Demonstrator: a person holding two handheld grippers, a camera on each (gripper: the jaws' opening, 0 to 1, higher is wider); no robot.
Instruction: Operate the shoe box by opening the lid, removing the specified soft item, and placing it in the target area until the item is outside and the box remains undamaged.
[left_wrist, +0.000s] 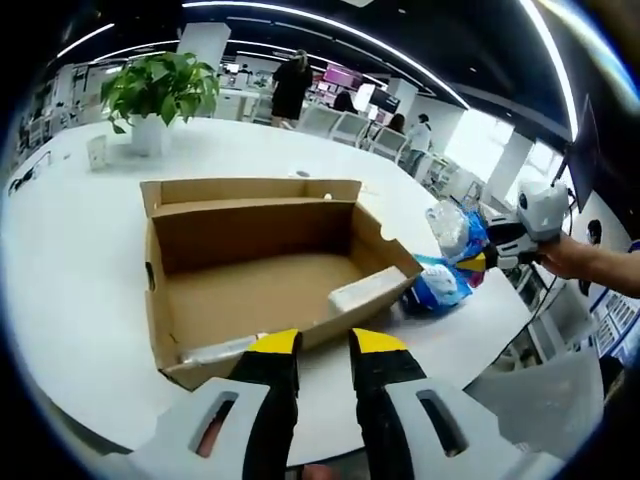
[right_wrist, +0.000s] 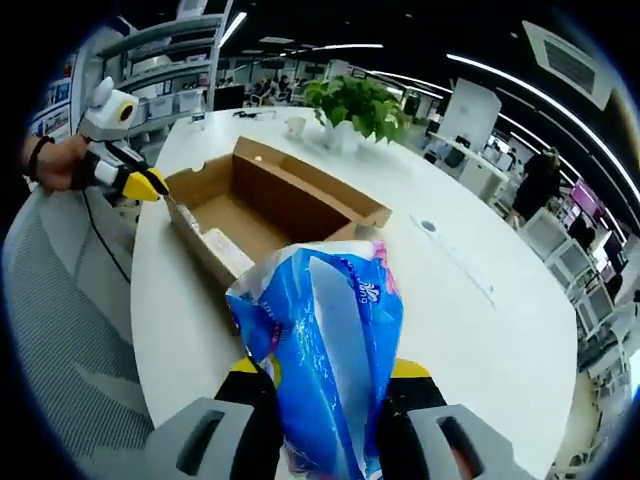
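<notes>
Clamping the blue soft pack, right fingers grip; left fingers sit slightly apart, empty.

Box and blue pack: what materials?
Box: plain brown cardboard, matte, with visible folded flaps and raw cut edges. Blue pack: looks like thin plastic film, glossy and crinkled with printed graphics, clamped in the right tongs; contents unclear.

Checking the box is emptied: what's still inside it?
Inside the box: a white slab against the near right wall, bare cardboard floor elsewhere. Its near wall hides the closest strip.
</notes>
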